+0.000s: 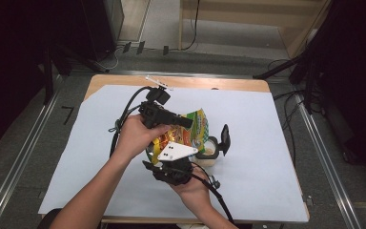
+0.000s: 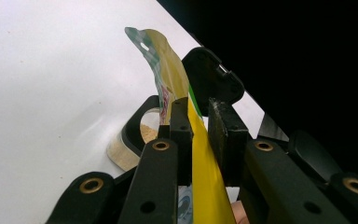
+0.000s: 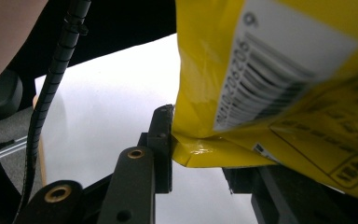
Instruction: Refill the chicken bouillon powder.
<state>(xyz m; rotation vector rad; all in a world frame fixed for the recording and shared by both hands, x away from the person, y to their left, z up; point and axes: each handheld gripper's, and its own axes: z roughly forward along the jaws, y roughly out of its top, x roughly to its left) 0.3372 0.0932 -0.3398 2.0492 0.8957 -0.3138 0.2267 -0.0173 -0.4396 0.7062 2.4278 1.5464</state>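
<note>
A yellow and green snack bag (image 1: 194, 130) is held above the white sheet between both grippers. My left gripper (image 2: 198, 114) is shut on the bag's yellow edge (image 2: 204, 163); in the high view it (image 1: 181, 122) comes in from the left, held by a hand. My right gripper (image 3: 198, 154) grips the bag's bottom seam (image 3: 214, 151) below a barcode; from above it (image 1: 174, 166) sits under its grey plate. Just right of the bag stands a small clear tub (image 1: 209, 153) of beige contents with a black rim (image 2: 133, 133) and its black lid (image 1: 225, 138) flipped open.
White paper (image 1: 276, 143) covers a wooden table (image 1: 248, 85). Cables trail from both grippers, one looping at the left (image 1: 124, 114). Metal rails (image 1: 324, 162) run along both sides, with dark stands and a floor beyond.
</note>
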